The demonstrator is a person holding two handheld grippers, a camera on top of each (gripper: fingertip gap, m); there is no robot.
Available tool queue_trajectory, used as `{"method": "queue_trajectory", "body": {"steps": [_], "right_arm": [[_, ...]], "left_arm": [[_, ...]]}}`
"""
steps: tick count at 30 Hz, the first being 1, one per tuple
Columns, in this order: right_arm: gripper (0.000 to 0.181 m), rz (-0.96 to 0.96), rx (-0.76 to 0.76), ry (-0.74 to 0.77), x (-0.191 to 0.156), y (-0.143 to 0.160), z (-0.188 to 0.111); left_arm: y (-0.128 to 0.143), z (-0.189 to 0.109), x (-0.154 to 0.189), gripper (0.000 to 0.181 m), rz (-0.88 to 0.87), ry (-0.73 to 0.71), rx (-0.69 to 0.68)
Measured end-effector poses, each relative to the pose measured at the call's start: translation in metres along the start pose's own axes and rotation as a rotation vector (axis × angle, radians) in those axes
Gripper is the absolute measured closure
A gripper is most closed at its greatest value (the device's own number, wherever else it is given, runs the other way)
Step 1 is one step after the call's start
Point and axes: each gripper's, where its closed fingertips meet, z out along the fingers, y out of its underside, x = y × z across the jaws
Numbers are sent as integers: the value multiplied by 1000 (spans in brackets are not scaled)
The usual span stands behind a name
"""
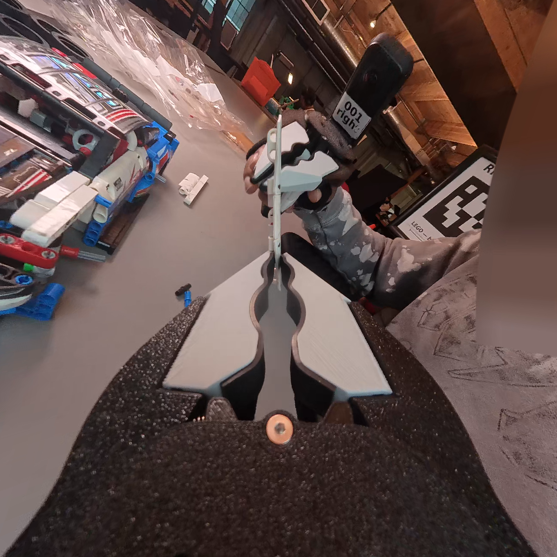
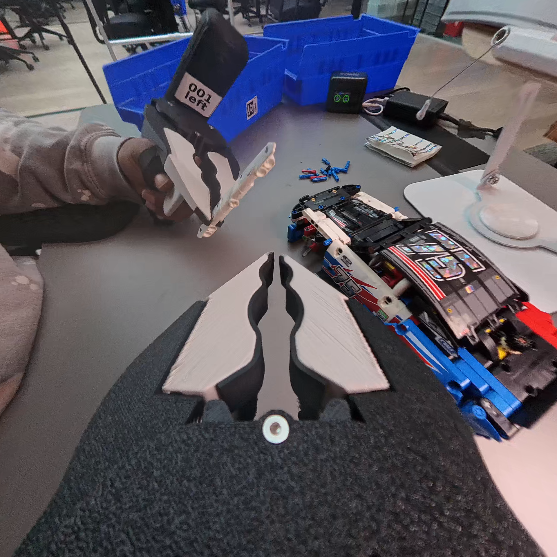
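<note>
My left gripper (image 1: 275,259) is shut on the lower end of a long white studded beam (image 1: 278,193), which stands up above the grey table (image 1: 135,331). In the right wrist view the left gripper (image 2: 214,218) holds the same beam (image 2: 241,187) tilted in the air. My right gripper (image 2: 276,259) is shut and empty, its tips pointing at the table below the beam. It also shows in the left wrist view (image 1: 271,168), just behind the beam's upper half. A partly built brick race car (image 2: 407,286) lies to its right, and it also shows in the left wrist view (image 1: 75,135).
Two blue bins (image 2: 262,69) stand at the back. A pile of small blue and red pins (image 2: 327,171), a sticker sheet (image 2: 402,147), a black charger (image 2: 346,92) and a white stand base (image 2: 482,205) sit nearby. Clear plastic bags (image 1: 150,60), a small white part (image 1: 193,187) and a black pin (image 1: 184,289) lie on the table. My hands' fingertips stand some 7 cm from each other.
</note>
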Motion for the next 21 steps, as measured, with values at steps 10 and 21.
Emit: {"method": "queue_trajectory", "body": {"steps": [10, 21], "right_arm": [[162, 63, -123, 237, -38, 14, -98], [160, 63, -104, 405, -105, 33, -157]], "left_arm": [[28, 26, 19, 180, -40, 88, -100], [51, 41, 36, 179, 28, 39, -162]]}}
